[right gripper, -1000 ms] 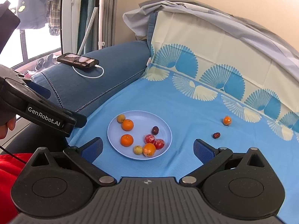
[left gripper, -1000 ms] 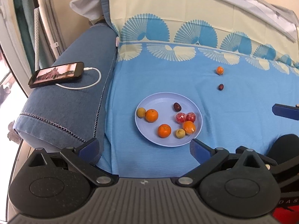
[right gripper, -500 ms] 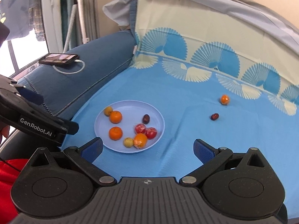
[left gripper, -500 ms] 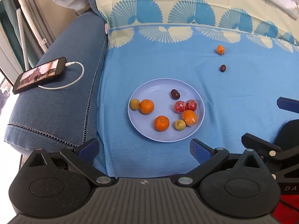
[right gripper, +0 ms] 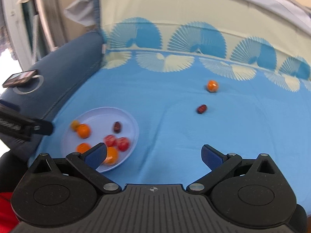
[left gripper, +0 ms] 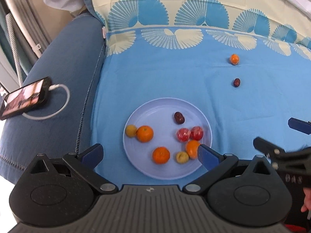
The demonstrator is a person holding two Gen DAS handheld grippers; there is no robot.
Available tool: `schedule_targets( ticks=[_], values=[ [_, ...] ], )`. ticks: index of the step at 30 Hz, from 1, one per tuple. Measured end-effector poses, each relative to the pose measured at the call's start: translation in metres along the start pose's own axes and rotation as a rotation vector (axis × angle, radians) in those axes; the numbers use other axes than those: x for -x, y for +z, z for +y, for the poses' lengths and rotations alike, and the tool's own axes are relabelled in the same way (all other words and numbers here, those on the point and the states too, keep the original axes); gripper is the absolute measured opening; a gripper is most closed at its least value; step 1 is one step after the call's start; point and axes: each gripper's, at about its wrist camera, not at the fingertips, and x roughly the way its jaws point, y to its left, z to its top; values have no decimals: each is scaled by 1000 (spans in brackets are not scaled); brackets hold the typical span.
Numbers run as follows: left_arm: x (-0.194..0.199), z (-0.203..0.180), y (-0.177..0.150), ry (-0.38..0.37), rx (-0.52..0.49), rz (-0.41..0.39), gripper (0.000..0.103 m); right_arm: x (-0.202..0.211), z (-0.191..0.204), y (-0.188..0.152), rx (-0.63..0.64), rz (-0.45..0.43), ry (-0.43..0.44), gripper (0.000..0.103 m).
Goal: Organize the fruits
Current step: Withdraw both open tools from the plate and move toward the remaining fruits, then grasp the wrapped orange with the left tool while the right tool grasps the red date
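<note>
On the blue sheet (left gripper: 175,81) spread over the sofa seat sits a pale lilac plate (left gripper: 155,108) that serves as the gathering spot: it already carries three oranges, two red fruits wrapped in something shiny, two small yellowish fruits and one dark date-like fruit (left gripper: 179,117). Two pieces lie outside it, well apart from the plate toward the backrest: a small orange (right gripper: 212,85) and, a little nearer, a dark red fruit (right gripper: 201,108), neither touching the other. The left tongs (left gripper: 149,153) hang over the plate's near edge with their blue pads spread wide and nothing between them; that placement looks like waiting or steadying rather than picking. The right tongs (right gripper: 154,155) are likewise spread and empty, pointed across the bare sheet with the two stray fruits straight ahead, which suggests this hand is lined up to fetch them, most likely the dark one first since it is closer. Wide-open pads make sense here, as round fruit on soft fabric can roll away if nudged off-centre. A phone (left gripper: 25,97) with a white charging cable rests on the denim-covered armrest (left gripper: 68,68) to the left, clear of the work. Judging by the count, the task seems nearly finished, with two fruits left to bring in.
</note>
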Motion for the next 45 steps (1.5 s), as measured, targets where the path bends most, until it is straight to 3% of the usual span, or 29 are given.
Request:
schedule_targets(
  ticks=[13, 25, 28, 30, 33, 38, 42, 45],
  values=[
    [-66, -41, 71, 6, -26, 66, 103, -109, -90, 24, -211, 43, -126, 102],
    [-130, -60, 110, 46, -47, 133, 103, -227, -129, 33, -98, -26, -178, 102],
    [-150, -72, 123, 44, -59, 151, 103, -238, -125, 30, 0, -86, -202, 102],
    [-160, -83, 136, 29, -63, 135, 103, -238, -134, 30, -28, -101, -174, 102],
    [-176, -107, 161, -22, -56, 80, 103, -235, -153, 33, -69, -104, -245, 101],
    [-213, -166, 202, -136, -78, -24, 103, -230, -186, 34, -126, -118, -275, 87],
    [-246, -216, 224, -191, -185, -24, 103, -227, -202, 37, -157, -116, -303, 64],
    [-263, -241, 231, -217, -236, -19, 103, -222, -218, 37, -181, -104, -380, 63]
  ],
)
